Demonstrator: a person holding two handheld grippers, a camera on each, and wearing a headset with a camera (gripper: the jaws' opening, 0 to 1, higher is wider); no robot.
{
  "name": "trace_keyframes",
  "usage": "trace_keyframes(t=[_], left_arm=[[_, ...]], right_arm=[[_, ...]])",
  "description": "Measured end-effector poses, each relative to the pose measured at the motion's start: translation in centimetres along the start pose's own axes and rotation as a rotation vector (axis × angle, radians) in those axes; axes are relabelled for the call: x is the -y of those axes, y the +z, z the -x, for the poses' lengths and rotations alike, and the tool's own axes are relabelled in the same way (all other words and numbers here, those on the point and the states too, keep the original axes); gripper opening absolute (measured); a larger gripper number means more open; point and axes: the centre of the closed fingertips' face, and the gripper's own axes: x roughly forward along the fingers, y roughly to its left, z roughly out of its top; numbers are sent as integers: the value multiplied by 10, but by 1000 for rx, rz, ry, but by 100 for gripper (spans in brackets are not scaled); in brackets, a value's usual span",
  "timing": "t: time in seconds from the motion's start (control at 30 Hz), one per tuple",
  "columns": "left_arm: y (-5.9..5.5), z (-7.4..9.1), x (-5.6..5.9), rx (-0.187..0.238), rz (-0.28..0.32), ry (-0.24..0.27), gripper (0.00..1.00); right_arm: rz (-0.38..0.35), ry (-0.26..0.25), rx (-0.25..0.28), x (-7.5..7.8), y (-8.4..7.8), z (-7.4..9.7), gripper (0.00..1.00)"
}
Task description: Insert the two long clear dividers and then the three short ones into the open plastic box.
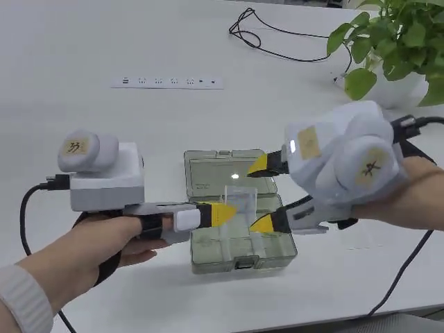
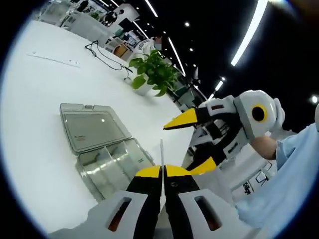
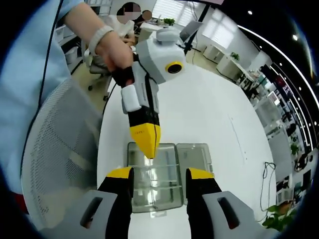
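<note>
1. Clear, thin and flat, a divider [image 1: 241,202] is pinched edge-on between the yellow tips of your left hand-held gripper [image 1: 220,214].
2. The smoky-clear open plastic box [image 1: 243,262] lies on the white surface [image 1: 139,41] just below those tips.
3. Your right hand-held gripper [image 3: 159,174] hovers opposite, jaws spread wide.
4. A power strip [image 1: 166,82], cable [image 1: 277,35] and plant [image 1: 388,41] sit well beyond.

Clear divider [image 1: 241,200] upright over open box [image 1: 223,266] (lid flat).

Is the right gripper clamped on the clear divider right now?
No: in the right gripper view, the right gripper has its jaws wide apart, while the left gripper pinches the divider.
</note>
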Motion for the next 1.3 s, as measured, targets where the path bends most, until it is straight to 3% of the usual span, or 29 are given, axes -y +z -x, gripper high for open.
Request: trace_keyframes(t=[0.1, 0.13, 0.2, 0.27, 0.37, 0.53, 0.57, 0.7, 0.93, 1.07, 1.3], left_arm=[[-3, 2, 5, -8, -74, -24, 0], [-6, 3, 7, -25, -136, -31, 0], [-7, 4, 14, -18, -154, -62, 0], [-11, 5, 16, -36, -222, -71, 0], [-15, 7, 22, -39, -231, -97, 0], [-23, 10, 29, -48, -282, -130, 0], [-24, 11, 31, -50, -288, -139, 0], [-27, 14, 36, -64, -321, -164, 0], [-31, 17, 43, -75, -377, -190, 0], [-32, 17, 44, -78, -400, -198, 0], [-31, 17, 45, -64, -399, -200, 0]], right_arm=[[-79, 67, 39, -3, 3, 5, 41], [-112, 108, 50, -5, 4, 7, 41], [-138, 163, 60, -8, 6, 10, 37], [-161, 217, 76, -10, 10, 13, 31], [-242, 314, 84, -18, 14, 15, 28], [-258, 451, 28, -34, 12, 12, 19], [-256, 451, 24, -32, 12, 9, 18], [-246, 533, -35, -42, 13, 9, 11], [-265, 616, -58, -51, 18, 10, 4], [-266, 648, -77, -55, 17, 12, 3], [-266, 656, -111, -55, 18, 13, 2]])
